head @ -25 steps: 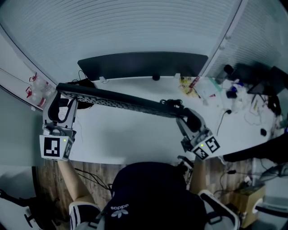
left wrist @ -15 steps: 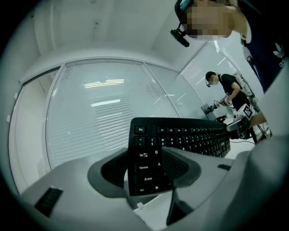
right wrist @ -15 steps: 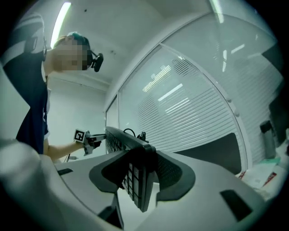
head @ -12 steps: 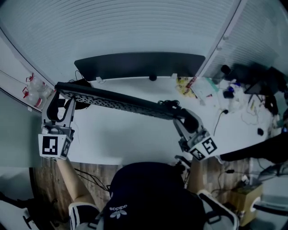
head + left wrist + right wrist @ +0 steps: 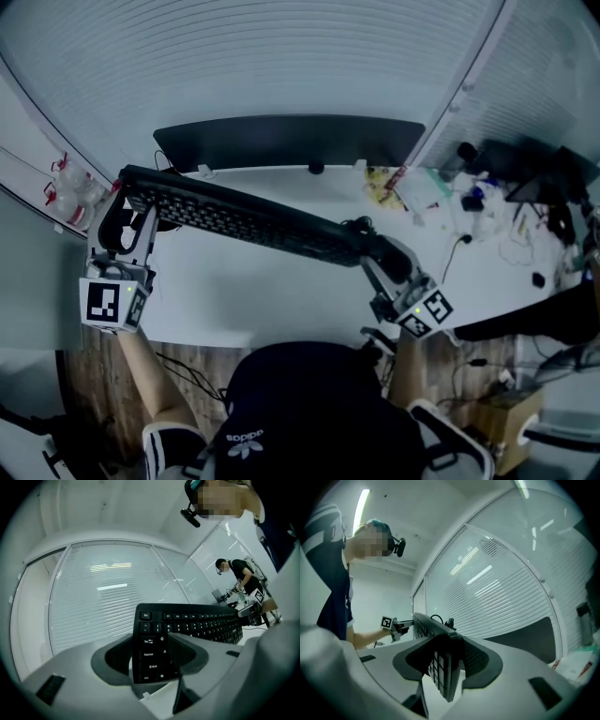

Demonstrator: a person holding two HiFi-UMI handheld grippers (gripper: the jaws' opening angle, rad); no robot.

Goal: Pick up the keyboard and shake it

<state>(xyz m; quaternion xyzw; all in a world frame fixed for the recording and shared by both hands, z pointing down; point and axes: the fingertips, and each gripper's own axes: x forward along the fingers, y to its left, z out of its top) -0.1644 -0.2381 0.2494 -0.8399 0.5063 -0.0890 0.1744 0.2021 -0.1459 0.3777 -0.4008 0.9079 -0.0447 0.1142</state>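
- The keyboard [image 5: 248,223] is off the bench [image 5: 253,300] and hangs in the air between the two tools. In the head view it runs from 10 o'clock down toward 4 o'clock, in front of the dark monitor [image 5: 291,141] at 12 o'clock.
- Each short end is held by one tool, which likely keeps the long body from sagging or twisting when it is shaken (a one-ended grip would let it swing).
- The key face is tilted toward the head camera, and the end at 10 o'clock lies nearer the monitor.
- Left hand-held gripper [image 5: 131,202]: the jaws are clamped on the keyboard's left end. The left gripper view shows the Tab, Caps Lock and Shift column pinched between the pads.
- Right hand-held gripper [image 5: 373,255]: the jaws are clamped on the right end. The right gripper view shows the body edge-on between the pads, which hold it across its thickness, so they stand moderately apart.
- Judgement: the lift is complete, and the keyboard is placed for the shake.
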